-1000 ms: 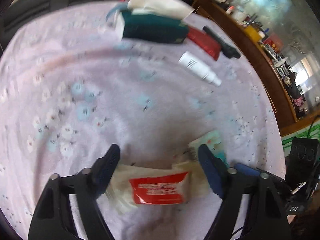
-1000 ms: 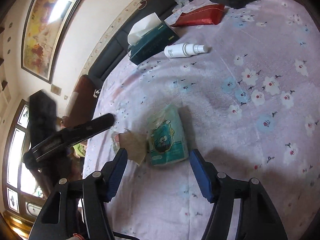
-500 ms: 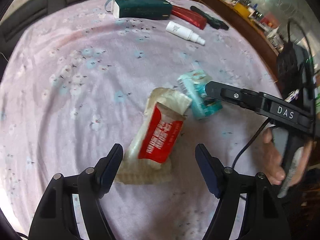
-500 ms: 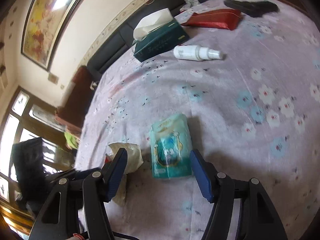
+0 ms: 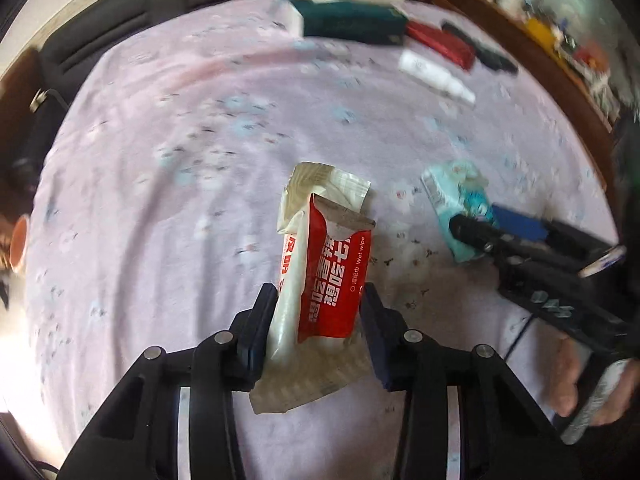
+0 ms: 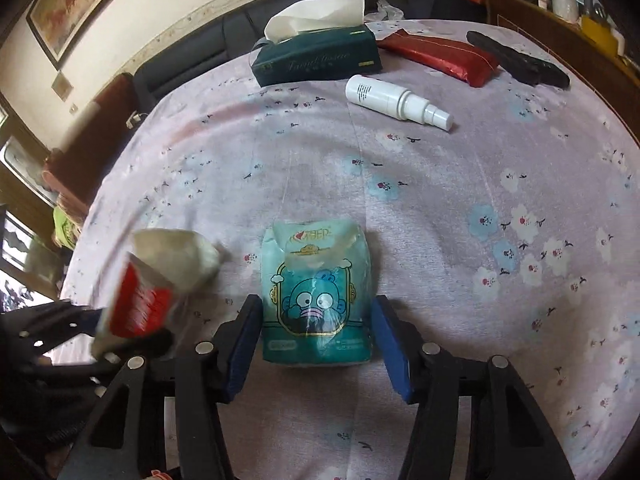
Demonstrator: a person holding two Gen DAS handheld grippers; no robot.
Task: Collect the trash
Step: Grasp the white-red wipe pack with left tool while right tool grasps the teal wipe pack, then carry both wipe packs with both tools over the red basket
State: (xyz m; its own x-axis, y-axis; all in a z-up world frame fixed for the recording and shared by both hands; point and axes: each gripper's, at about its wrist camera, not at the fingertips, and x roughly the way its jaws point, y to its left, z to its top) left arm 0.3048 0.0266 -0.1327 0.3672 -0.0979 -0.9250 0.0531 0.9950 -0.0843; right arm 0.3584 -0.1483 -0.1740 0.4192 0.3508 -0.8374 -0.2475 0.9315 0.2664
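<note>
A red-and-white wet wipe packet (image 5: pixel 332 280) stands buckled between my left gripper's (image 5: pixel 318 304) pads, which are closing and press on both its sides. In the right wrist view the same packet (image 6: pixel 140 300) shows blurred and raised off the cloth at the lower left. A teal tissue pack (image 6: pixel 316 292) with a cartoon face lies flat on the flowered cloth between my right gripper's (image 6: pixel 316 320) blue pads. Those jaws are closing, the pads stand right at the pack's edges, and the pack is not squeezed. The left wrist view shows the right gripper (image 5: pixel 480 222) over that teal pack (image 5: pixel 452 196).
At the far side of the lilac flowered tablecloth (image 6: pixel 520 200) lie a dark green tissue box (image 6: pixel 316 60), a white spray bottle (image 6: pixel 396 102), a red pouch (image 6: pixel 440 56) and a black object (image 6: pixel 516 64). A dark sofa stands behind, a wooden sideboard to the right. A person's hand (image 5: pixel 568 376) holds the right gripper.
The left jaws have narrowed onto the wet wipe packet, which now stands up between them. The right jaws have narrowed around the teal pack and squared up with it.
</note>
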